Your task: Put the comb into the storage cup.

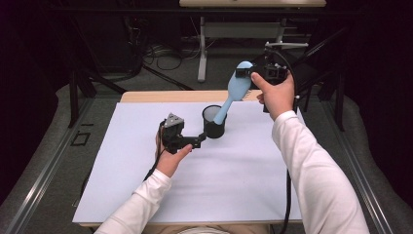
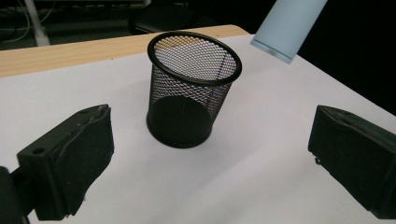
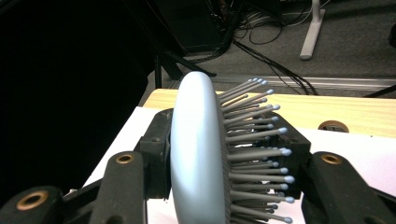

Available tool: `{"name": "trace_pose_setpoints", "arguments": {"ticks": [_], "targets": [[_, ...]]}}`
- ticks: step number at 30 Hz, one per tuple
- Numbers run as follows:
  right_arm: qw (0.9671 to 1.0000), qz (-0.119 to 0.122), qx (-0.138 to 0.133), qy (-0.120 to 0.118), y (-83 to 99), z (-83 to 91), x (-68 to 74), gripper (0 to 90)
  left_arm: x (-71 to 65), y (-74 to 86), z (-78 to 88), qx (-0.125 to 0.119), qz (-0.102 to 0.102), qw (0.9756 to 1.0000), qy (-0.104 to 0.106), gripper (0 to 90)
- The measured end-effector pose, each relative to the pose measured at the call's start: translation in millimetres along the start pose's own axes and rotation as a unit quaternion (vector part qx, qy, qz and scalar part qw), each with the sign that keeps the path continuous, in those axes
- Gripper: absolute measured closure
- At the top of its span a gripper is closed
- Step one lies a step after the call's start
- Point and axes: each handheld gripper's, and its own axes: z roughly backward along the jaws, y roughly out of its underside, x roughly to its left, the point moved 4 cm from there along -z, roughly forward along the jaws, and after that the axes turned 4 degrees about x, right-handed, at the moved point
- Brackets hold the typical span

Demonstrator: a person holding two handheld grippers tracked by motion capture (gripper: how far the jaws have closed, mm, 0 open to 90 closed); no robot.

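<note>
A black mesh pen cup (image 1: 214, 127) stands upright on the white mat (image 1: 234, 180) at mid-table. My left gripper (image 1: 198, 140) sits just left of the cup, level with it. In the left gripper view the left gripper (image 2: 210, 128) is open, its jaws wide to either side of the cup (image 2: 187, 107) without touching it. My right gripper (image 1: 249, 73) is raised over the table's far edge, shut on the head of a light blue hairbrush (image 1: 237, 87). The bristles (image 3: 254, 149) point sideways between its jaws. The brush handle (image 2: 287, 28) slants down, its end hanging just above and beside the cup's rim.
The mat covers most of a wooden table (image 1: 160, 96), which has a cable hole (image 3: 332, 126) near its far edge. Beyond the table are a desk leg (image 1: 202, 48) and loose cables (image 1: 160, 56) on the floor. Darkness surrounds both sides.
</note>
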Motion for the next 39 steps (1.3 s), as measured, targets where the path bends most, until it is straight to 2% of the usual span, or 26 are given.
{"name": "trace_pose_setpoints", "arguments": {"ticks": [9,14,16,19,26,30,35,39], "targets": [[0.9998,0.01,-0.008,0.013,-5.2,-5.2,5.3,50.0,2.2,-2.2,2.6,-0.007,0.004,1.0,-0.001,0.5],[0.9994,0.017,-0.016,0.025,-8.7,-9.4,8.6,50.0,3.2,-3.5,5.0,-0.004,0.014,0.9998,0.011,0.5],[0.9993,0.019,-0.016,0.028,-9.3,-12.1,9.9,49.9,2.6,-4.0,6.4,0.001,0.012,0.9998,0.017,0.5],[0.9991,0.025,-0.013,0.032,-9.4,-16.4,13.0,49.9,2.9,-4.7,8.4,0.007,0.002,0.9999,0.014,0.5],[0.9977,0.047,-0.012,0.047,-12.3,-24.5,23.5,49.8,4.5,-4.9,9.7,0.009,0.002,0.9998,0.016,0.5],[0.9968,0.057,-0.012,0.055,-13.0,-28.9,28.6,49.8,4.9,-5.9,11.2,0.008,0.002,0.9996,0.028,0.6],[0.9963,0.064,-0.01,0.057,-13.0,-35.0,33.1,49.8,8.3,-6.2,13.3,0.016,-0.001,0.9998,0.014,6.2],[0.9959,0.067,-0.007,0.061,-12.9,-39.6,35.5,49.8,11.0,-6.8,14.6,0.016,0.002,0.9998,0.01,6.3]]}}
